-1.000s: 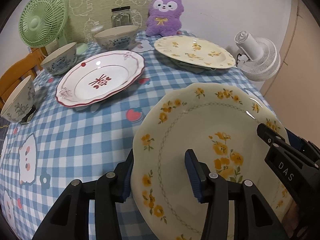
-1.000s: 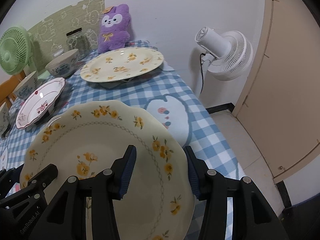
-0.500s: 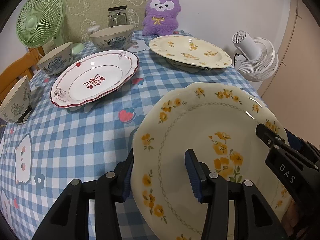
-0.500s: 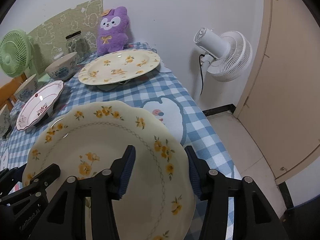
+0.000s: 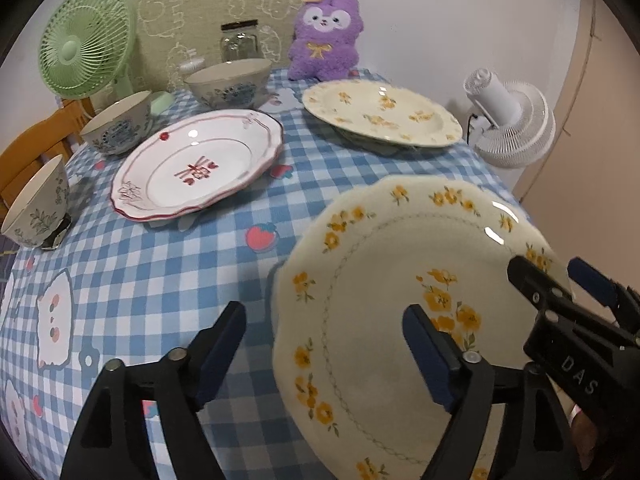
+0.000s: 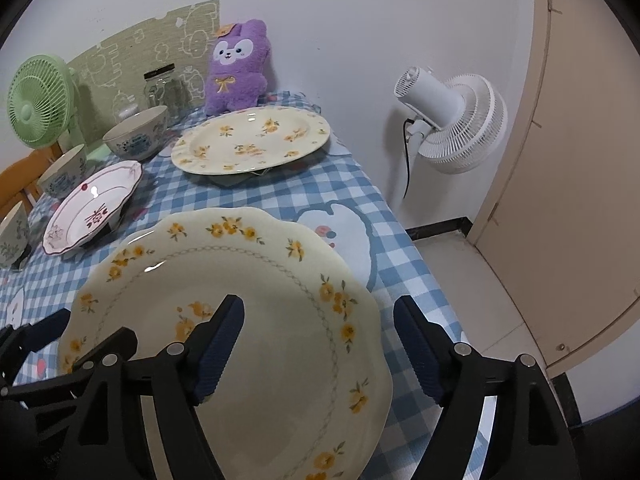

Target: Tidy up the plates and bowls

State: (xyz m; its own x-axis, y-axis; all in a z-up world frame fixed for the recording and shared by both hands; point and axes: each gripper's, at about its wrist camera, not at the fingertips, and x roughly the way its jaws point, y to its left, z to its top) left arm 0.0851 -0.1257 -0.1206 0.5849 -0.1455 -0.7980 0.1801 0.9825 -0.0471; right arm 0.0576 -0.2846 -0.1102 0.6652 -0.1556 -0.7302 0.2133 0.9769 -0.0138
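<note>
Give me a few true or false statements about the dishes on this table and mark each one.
1. The near plate has yellow flowers. True.
2. Three bowls stand on the table. True: one big bowl and two smaller.
3. The red-trimmed plate is stacked on the far floral plate. False: they lie apart.
4. The plush toy is green. False: purple.
5. The left gripper is clamped on a bowl. False: its jaws are opening around the near plate's rim.
</note>
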